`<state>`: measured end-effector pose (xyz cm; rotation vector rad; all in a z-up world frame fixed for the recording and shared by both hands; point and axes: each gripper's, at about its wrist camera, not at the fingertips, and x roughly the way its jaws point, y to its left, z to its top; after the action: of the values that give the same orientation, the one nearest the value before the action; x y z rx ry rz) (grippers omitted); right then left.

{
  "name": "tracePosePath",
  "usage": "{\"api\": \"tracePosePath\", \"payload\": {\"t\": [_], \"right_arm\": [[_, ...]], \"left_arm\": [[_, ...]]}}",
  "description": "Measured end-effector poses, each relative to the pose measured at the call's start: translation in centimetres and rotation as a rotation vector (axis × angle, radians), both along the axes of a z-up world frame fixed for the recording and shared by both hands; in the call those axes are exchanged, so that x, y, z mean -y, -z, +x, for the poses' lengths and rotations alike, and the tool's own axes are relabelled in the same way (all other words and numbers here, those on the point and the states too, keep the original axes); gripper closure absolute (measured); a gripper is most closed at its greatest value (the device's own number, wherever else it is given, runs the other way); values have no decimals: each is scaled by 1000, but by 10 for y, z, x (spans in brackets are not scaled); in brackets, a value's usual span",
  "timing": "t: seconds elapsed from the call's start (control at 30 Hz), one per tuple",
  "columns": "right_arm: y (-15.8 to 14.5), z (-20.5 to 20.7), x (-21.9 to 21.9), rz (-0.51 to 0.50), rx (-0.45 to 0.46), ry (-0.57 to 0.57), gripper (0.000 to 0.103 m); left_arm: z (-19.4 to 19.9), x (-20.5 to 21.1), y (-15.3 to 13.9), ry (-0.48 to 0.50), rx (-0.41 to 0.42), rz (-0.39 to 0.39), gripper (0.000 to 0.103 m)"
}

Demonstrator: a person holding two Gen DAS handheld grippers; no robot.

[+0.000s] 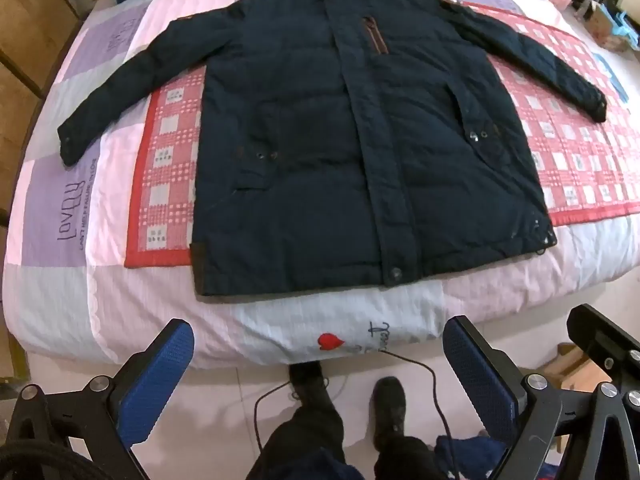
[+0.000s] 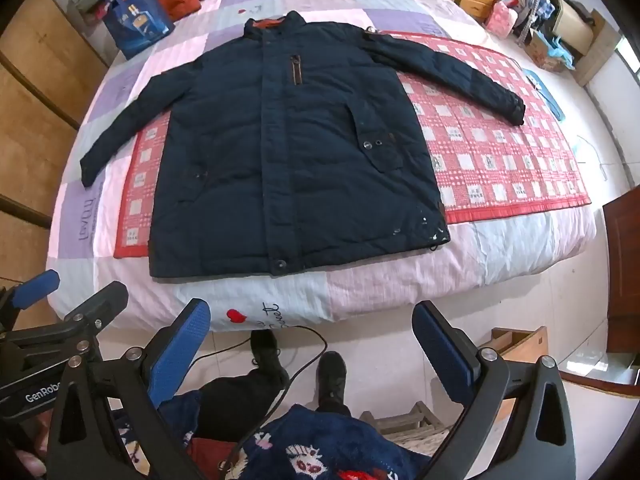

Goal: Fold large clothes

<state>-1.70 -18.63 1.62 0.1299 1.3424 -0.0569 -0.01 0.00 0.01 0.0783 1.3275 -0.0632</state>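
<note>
Jacket (image 1: 360, 152): lies flat, front up, zipped, collar at 12 o'clock, hem at 6, on the bed (image 1: 100, 288); partly over a red checked mat (image 1: 580, 160).
Sleeves: spread toward 9 and 3 o'clock, cuffs clear of the body.
Left gripper (image 1: 318, 364): jaws wide apart, nothing between them, above the floor short of the hem.
Right gripper (image 2: 312, 344): likewise spread wide and empty.
Handling (judged): padded, bulky, soft, fairly heavy; smooth shell may slip; folds will spring back.
Hold points (judged): cuffs or shoulder seams first, then hem corners; bite through the padding.
Task state: no fold made yet.
</note>
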Motion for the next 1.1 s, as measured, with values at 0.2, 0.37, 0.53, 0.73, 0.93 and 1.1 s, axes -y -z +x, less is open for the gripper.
{"api": "tracePosePath", "payload": {"t": [0.2,0.37,0.53,0.73,0.93,1.1], "right_arm": [[-1,-3,0,0,4,0,0],[-1,-7,0,1,7,1,0],[-2,-9,0,1,10,1,0],[-3,-12,0,2,11,0,0],[-4,-14,0,2,13,0,0],[-4,-15,-1,2,14,0,0]], "left_arm": [[0,1,0,2,1,0,0],[3,1,-7,1,1,-5,1],[0,-1,-7,-1,7,-4,1],[-1,-1,-8,-1,10,-4,1],[-4,-2,-8,-3,14,-4,1],[-4,-2,-8,-3,16,-5,1]]}}
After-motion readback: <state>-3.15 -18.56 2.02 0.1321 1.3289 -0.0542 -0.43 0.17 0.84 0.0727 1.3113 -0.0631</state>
